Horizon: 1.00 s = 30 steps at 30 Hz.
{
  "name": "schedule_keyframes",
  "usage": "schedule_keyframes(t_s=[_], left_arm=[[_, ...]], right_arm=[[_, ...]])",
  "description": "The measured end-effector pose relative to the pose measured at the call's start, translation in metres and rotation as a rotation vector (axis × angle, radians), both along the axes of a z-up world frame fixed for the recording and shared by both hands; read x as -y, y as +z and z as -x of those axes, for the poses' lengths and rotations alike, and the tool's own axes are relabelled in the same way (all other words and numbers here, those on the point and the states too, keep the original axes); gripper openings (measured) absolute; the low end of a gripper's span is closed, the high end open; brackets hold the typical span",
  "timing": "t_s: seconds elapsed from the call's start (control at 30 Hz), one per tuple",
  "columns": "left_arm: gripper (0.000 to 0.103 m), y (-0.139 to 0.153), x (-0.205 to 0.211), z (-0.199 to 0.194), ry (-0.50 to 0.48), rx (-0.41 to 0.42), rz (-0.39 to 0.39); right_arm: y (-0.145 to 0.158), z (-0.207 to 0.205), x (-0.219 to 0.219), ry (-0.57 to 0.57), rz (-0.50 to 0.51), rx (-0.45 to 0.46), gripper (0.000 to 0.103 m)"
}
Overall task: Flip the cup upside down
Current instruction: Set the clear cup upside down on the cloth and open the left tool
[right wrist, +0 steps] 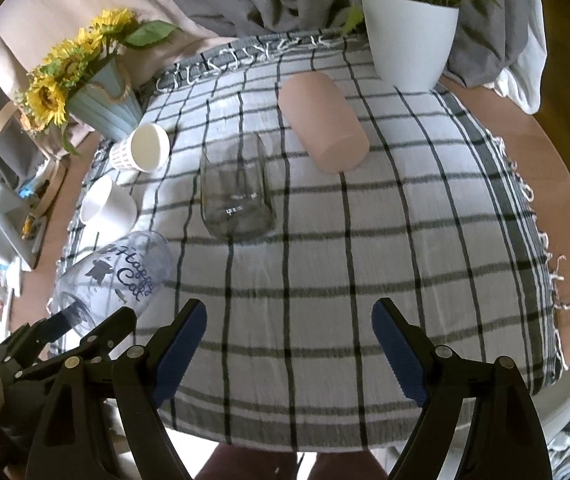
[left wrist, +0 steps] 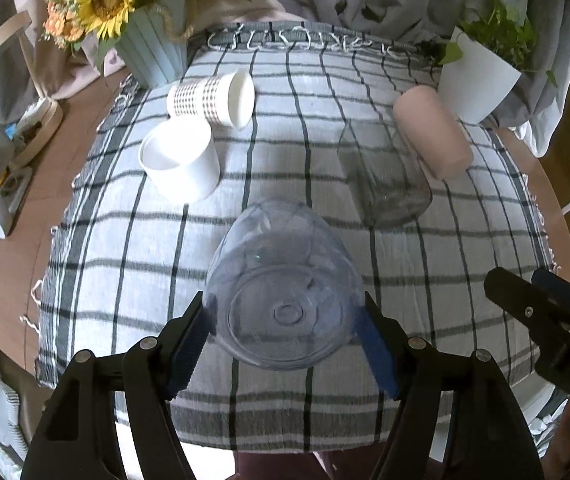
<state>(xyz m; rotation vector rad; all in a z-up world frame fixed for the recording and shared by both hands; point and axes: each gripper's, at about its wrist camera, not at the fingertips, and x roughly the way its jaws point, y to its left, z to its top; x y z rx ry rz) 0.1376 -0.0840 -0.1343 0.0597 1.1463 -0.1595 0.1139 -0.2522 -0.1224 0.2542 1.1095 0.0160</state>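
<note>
My left gripper is closed partway around the clear blue-tinted cup, its 2 blue pads pressed against opposite sides near the cup's base. The base faces my left camera and the mouth points away toward the far edge of the table, so the cup is tipped on its side. In the right wrist view the same cup carries dark blue lettering and slants over the cloth's left edge, with the left gripper at its base; I cannot tell whether its mouth touches the checked cloth.

My right gripper stands wide apart and holds nothing, hovering over the near edge of the cloth, well apart from the cup.

Further back on the cloth I see 4 other vessels: a clear glass and a pink cup standing mouth-down, a white cup upright, and a patterned paper cup on its side. A sunflower pot sits at the far left corner and a white plant pot at the far right corner.
</note>
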Motion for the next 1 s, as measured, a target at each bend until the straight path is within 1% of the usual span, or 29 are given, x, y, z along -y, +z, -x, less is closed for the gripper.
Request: schedule_keyframes(t_s=[0.27, 0.47, 0.77, 1.0], left_arm=[[0.070, 0.006, 0.001, -0.016, -0.026, 0.036, -0.002], [0.070, 0.008, 0.004, -0.029, -0.049, 0.056, -0.012], [0.070, 0.008, 0.002, -0.047, -0.054, 0.060, -0.020], [0.070, 0.003, -0.003, -0.054, -0.049, 0.040, -0.009]], right_arm=[[0.004, -0.008, -0.005, 0.006, -0.008, 0.011, 0.085], [0.005, -0.012, -0.004, -0.016, -0.008, 0.013, 0.085], [0.009, -0.018, -0.005, -0.040, -0.014, 0.029, 0.085], [0.009, -0.024, -0.010, -0.038, -0.018, 0.026, 0.085]])
